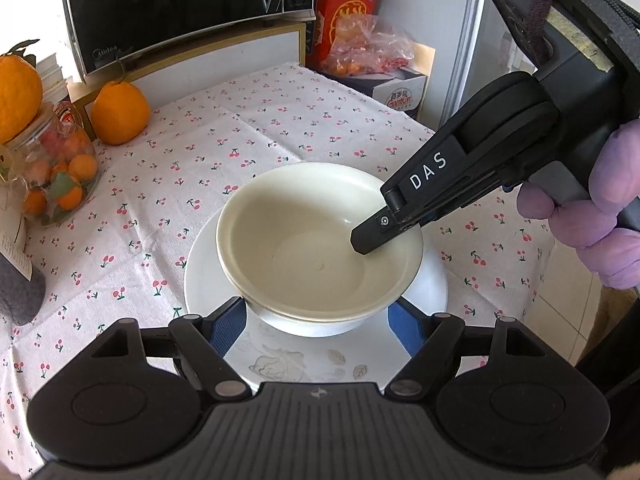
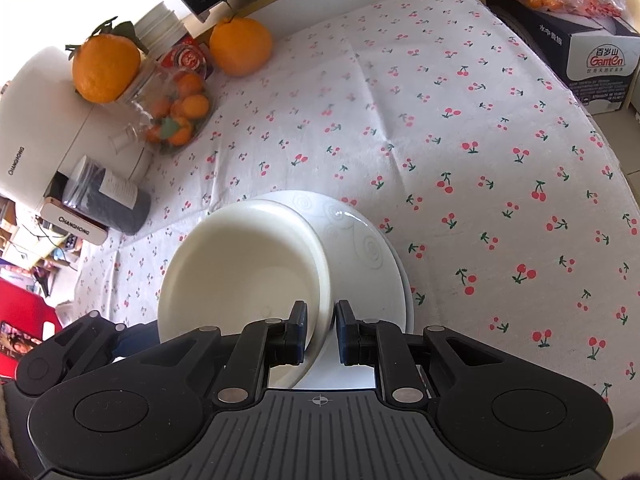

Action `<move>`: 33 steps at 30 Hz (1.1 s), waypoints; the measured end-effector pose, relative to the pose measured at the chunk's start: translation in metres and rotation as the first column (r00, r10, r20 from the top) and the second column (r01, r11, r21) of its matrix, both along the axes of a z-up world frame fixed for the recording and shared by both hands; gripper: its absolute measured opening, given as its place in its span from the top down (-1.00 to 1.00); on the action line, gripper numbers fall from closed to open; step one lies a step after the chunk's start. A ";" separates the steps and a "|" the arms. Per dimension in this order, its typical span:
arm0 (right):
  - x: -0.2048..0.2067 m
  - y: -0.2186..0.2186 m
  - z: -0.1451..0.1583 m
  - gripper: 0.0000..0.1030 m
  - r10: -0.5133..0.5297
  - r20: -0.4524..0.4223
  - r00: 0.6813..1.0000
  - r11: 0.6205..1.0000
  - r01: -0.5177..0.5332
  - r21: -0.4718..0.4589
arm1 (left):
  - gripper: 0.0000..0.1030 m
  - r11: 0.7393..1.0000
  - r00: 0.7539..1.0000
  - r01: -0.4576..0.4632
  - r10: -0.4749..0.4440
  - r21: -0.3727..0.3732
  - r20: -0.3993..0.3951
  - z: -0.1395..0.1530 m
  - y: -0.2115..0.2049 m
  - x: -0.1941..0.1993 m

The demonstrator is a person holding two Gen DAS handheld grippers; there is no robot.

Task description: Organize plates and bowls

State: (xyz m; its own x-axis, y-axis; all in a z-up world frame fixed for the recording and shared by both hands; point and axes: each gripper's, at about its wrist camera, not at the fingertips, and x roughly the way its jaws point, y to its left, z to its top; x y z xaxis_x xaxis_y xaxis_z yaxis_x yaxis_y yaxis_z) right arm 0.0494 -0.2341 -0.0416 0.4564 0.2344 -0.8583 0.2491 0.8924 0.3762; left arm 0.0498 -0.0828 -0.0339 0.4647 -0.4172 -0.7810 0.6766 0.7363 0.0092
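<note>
A cream bowl (image 1: 304,248) (image 2: 240,264) sits nested in a white bowl (image 1: 288,322), and both rest on a white patterned plate (image 1: 204,276) (image 2: 360,232) on the cherry-print tablecloth. My right gripper (image 1: 370,240) (image 2: 322,320) comes in from the right and is shut on the cream bowl's rim, one finger inside and one outside. The bowl leans slightly in the right wrist view. My left gripper (image 1: 316,320) straddles the lower white bowl from the near side. Its blue pads (image 1: 228,328) lie against that bowl's sides, under the cream bowl's rim.
Two oranges (image 1: 120,114), a glass jar of small fruit (image 1: 56,176) and a dark bottle (image 1: 16,280) line the left side. A microwave (image 1: 180,4) stands behind, with boxes (image 1: 400,92) at the back right. A white appliance (image 2: 36,132) is far left. The table edge (image 2: 624,184) runs along the right.
</note>
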 end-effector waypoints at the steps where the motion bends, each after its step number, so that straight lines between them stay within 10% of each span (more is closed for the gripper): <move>1: 0.000 0.000 0.000 0.70 0.001 -0.001 1.000 1.000 -0.001 0.000 | -0.45 1.000 1.000 0.001 -0.001 0.002 -0.001 0.000 0.000 0.000; 33: 0.001 0.001 0.006 0.20 0.015 0.015 1.000 1.000 -0.015 -0.020 | -0.64 1.000 1.000 0.021 -0.021 -0.003 -0.023 0.003 0.001 0.000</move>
State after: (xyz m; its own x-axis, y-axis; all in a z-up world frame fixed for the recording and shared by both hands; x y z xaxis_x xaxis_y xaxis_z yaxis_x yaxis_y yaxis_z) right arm 0.0507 -0.2334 -0.0357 0.4659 0.2240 -0.8560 0.2299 0.9036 0.3616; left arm 0.0496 -0.0817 -0.0307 0.4382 -0.4285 -0.7902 0.6917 0.7221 -0.0079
